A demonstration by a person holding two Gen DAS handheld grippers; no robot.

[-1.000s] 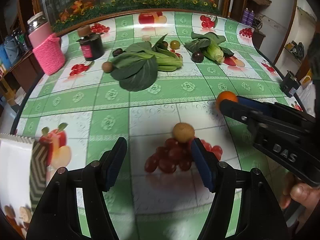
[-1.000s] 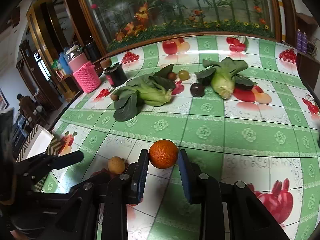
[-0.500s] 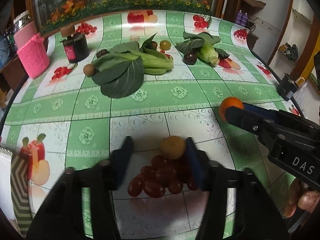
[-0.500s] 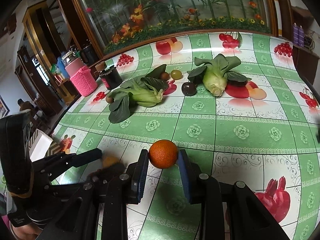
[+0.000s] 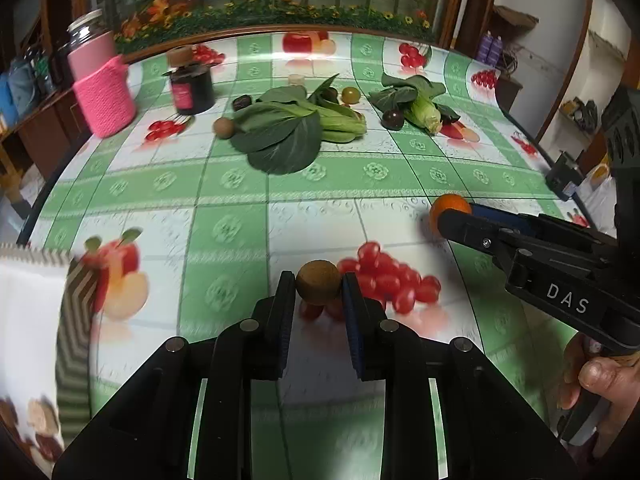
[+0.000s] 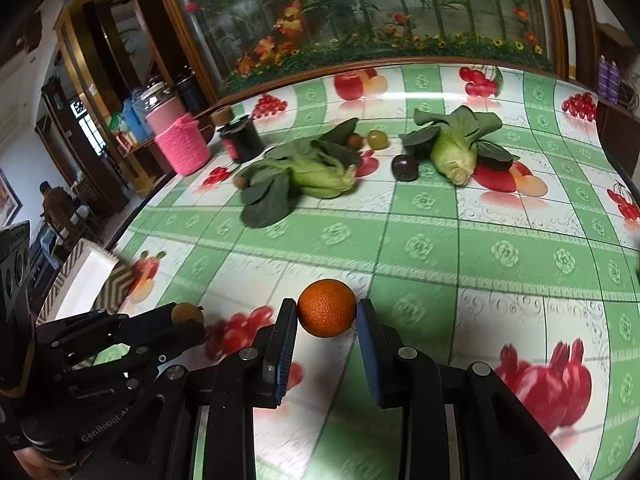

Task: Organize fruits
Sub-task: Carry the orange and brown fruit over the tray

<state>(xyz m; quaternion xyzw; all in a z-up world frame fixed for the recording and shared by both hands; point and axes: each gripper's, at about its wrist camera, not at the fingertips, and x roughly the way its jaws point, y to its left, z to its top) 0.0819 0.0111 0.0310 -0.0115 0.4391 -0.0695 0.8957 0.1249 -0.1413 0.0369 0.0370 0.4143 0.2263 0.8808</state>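
L gripper (image 5: 318, 294) pinched small brown fruit (image 5: 318, 288), R gripper (image 6: 326, 316) clamped orange (image 6: 327, 308) across middle, near table's (image 6: 440, 248) front edge; both looked light, firm, roll-prone.

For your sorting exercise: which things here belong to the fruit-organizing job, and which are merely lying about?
Belonging:
orange, in right gripper
brown fruit, in left gripper
dark plum
green fruit

Lying about:
bok choy
pink jar
black jar

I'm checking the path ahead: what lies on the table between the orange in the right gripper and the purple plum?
Only bare tablecloth; the right wrist view shows nothing between the orange and the plum.
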